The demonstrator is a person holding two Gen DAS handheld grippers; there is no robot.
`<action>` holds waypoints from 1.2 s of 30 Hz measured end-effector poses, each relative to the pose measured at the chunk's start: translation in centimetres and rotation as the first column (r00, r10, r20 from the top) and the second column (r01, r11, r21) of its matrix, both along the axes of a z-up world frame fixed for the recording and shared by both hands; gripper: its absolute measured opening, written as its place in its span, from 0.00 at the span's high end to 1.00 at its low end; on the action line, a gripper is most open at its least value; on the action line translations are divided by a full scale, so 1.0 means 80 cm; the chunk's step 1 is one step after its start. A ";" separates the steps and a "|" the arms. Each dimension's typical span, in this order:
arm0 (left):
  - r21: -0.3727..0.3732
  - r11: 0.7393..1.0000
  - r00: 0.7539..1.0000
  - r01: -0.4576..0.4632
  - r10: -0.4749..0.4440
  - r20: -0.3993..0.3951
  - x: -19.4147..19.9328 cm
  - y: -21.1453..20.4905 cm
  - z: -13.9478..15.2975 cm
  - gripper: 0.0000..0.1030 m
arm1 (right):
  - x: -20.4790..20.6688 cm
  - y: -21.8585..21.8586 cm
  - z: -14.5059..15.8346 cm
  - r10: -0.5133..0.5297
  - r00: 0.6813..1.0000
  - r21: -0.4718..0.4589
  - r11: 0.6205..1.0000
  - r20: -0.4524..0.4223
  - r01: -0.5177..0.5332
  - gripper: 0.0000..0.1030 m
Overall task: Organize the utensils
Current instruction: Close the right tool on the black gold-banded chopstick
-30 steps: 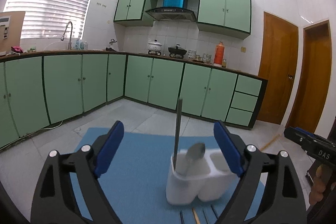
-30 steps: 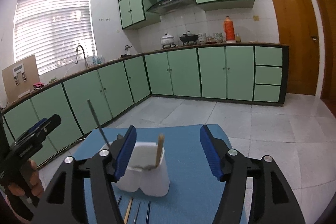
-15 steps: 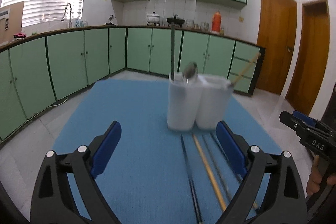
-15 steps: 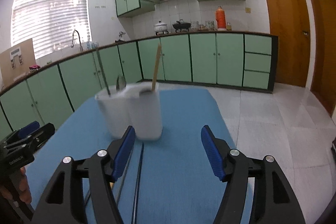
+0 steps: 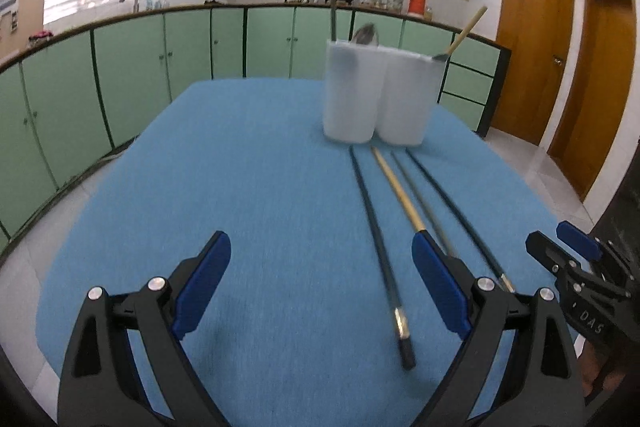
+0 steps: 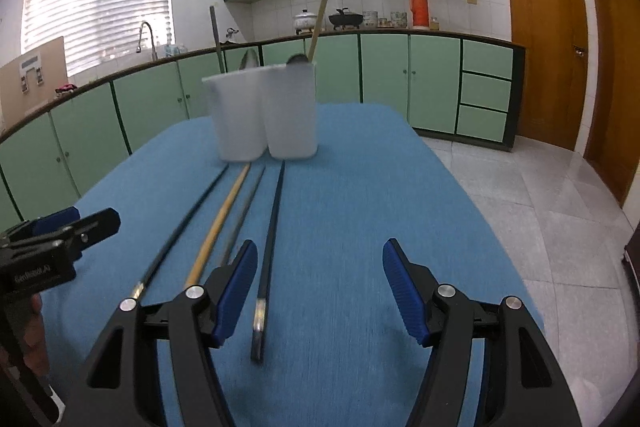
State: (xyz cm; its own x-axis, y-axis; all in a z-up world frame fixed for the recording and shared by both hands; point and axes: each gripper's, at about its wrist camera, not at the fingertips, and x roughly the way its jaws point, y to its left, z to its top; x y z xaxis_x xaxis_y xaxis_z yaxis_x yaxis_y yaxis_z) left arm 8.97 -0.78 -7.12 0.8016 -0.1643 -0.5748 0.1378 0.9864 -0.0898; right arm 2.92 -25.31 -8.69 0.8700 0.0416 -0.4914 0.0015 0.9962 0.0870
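- My left gripper (image 5: 320, 291) sits at the bottom of its frame, jaws wide, nothing between the pads — only blue mat (image 5: 240, 187) under them.
- My right gripper (image 6: 316, 287) is the same: jaws wide apart, empty, low in its frame.
- The white holder (image 6: 264, 111) stands upright on the bench, upper centre of the right view, two compartments side by side.
- In it: a dark stick (image 6: 215, 39) and a spoon (image 6: 248, 59) in the left compartment, a wooden-handled utensil (image 6: 320, 23) leaning in the right.
- Four chopsticks (image 5: 380, 247) lie on the mat below the holder, roughly parallel — three dark, one wooden (image 5: 400, 195).
- The rightmost dark one (image 6: 270, 251) lies just beside my right gripper's left pad.
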 end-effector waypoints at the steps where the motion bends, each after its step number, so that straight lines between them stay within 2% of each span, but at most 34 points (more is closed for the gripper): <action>1: 0.002 1.000 1.000 -0.003 0.003 -0.004 -0.002 0.000 -0.004 0.13 | -0.004 0.001 -0.005 0.001 1.000 -0.005 1.000 0.000 -0.001 0.41; 9: 0.028 0.999 1.000 -0.015 0.015 -0.001 -0.021 -0.001 -0.021 0.13 | -0.023 0.018 -0.024 0.041 0.999 -0.042 0.998 0.016 -0.041 0.52; 19: 0.039 0.999 1.000 -0.006 0.006 0.000 -0.032 -0.007 -0.025 0.13 | -0.032 0.035 -0.044 0.067 0.996 -0.105 0.993 0.053 -0.061 0.67; 25: 0.038 0.999 1.000 -0.005 0.005 0.003 -0.033 -0.011 -0.028 0.13 | -0.036 0.039 -0.046 0.082 0.994 -0.105 0.992 0.076 -0.073 0.79; 29: 0.040 0.999 1.000 0.003 -0.003 0.009 -0.038 -0.014 -0.030 0.13 | -0.036 0.040 -0.047 0.102 0.992 -0.096 0.991 0.080 -0.094 0.93; 35: 0.047 0.999 1.000 0.020 -0.020 -0.002 -0.039 -0.019 -0.036 0.14 | -0.039 0.032 -0.045 0.072 0.994 -0.083 0.994 0.083 -0.065 0.94; 36: 0.051 0.998 1.000 0.022 -0.022 -0.004 -0.038 -0.021 -0.036 0.19 | -0.039 0.030 -0.044 0.068 0.994 -0.082 0.995 0.083 -0.061 0.94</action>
State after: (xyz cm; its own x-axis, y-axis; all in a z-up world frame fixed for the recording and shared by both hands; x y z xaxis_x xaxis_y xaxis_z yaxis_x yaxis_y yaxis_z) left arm 5.90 -2.49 -10.03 0.7963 -0.1527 -0.5853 0.1594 0.9864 -0.0403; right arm -0.22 -22.88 -12.23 0.9058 0.0632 -0.4190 -0.0672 0.9977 0.0052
